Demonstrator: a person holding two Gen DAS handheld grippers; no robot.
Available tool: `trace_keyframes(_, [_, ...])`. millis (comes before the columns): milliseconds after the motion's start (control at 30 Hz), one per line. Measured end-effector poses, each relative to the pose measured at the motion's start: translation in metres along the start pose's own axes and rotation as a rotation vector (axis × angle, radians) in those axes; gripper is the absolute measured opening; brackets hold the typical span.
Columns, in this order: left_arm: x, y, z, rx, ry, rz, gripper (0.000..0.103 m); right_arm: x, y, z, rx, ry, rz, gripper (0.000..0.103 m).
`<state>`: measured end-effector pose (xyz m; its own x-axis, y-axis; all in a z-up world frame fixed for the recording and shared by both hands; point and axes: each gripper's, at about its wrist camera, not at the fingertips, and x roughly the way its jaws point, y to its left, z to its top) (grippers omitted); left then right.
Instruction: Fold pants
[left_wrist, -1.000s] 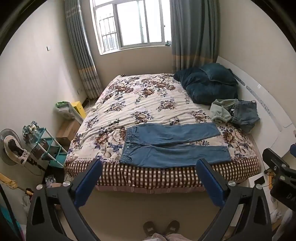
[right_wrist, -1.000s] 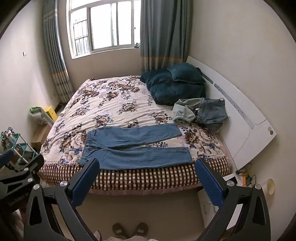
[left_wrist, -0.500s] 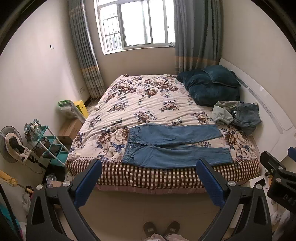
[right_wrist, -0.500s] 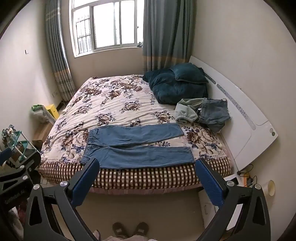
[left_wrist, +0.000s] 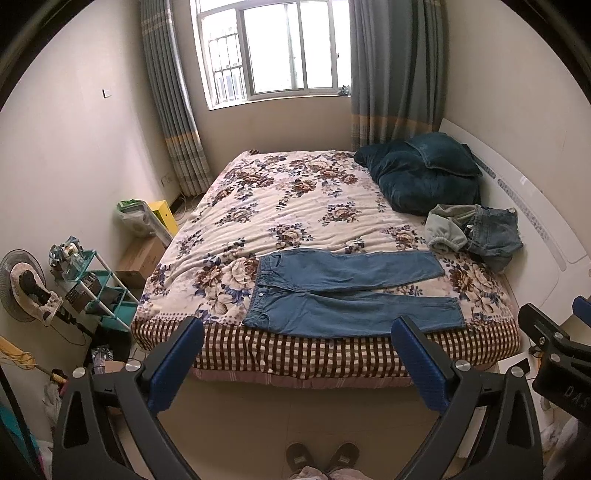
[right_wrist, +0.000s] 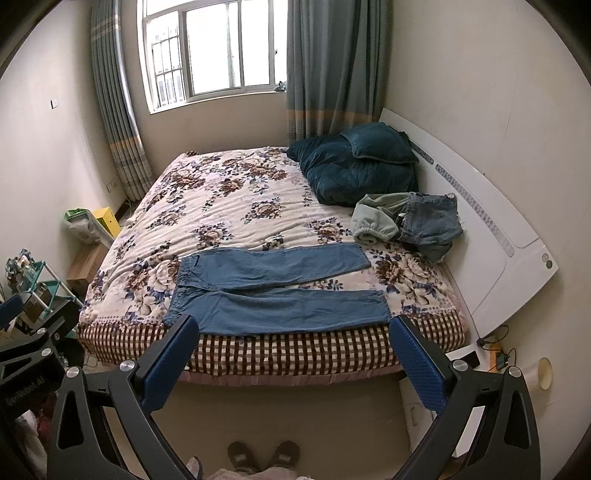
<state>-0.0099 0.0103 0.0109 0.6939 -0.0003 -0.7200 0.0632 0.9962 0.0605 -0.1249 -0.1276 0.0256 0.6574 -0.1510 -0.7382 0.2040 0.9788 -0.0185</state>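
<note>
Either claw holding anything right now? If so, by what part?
Nothing is held. The left claw and right claw are both open and empty, short of the bed. The jeans lie flat and untouched on it.

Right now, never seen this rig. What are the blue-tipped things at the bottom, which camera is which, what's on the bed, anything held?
No robot arm here: a person carries hand-held tongs in each hand, each with a fisheye camera looking forward along its two fingers. The left view shows the left tongs, the right view the right tongs. Both are open and hold nothing, short of the bed. Blue jeans lie flat near its front edge, legs apart, unfolded. Further back lie a pile of clothes and a dark teal quilt. The person's slippers show below.
</note>
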Motion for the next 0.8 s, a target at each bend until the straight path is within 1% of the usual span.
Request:
trace_keyframes(400, [-0.002, -0.006, 0.007, 0.006, -0.013, -0.003, 0.103, 0.0, 0.001, -0.001, 0.005, -0.011, -0.002, 0.103])
trace_keyframes(800, [-0.008, -0.009, 0.007, 0.001, -0.04, 0.003, 0.103, -0.008, -0.012, -0.001, 0.022, -0.027, 0.004, 0.103])
